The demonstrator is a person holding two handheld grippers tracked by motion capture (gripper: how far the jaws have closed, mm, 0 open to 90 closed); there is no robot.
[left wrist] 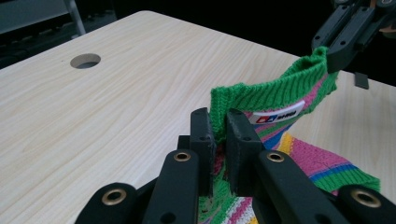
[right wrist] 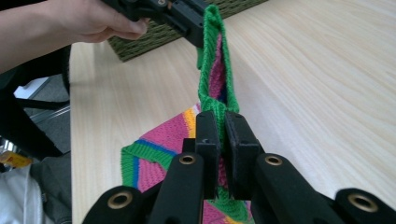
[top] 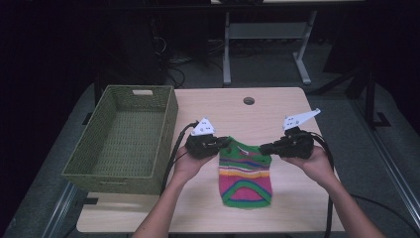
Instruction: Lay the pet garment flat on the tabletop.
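Woven green basket (top: 126,139), striped knit (top: 246,176) outside — on table (top: 292,208)

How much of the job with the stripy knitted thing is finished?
Done: both grippers have caught the green ribbed edge of the striped knitted garment. The left gripper is shut on one corner, the right gripper on the other. In hand: the edge is lifted between them while the rest lies on the pale wooden table. Probably left: getting it into the green woven basket, which holds nothing.
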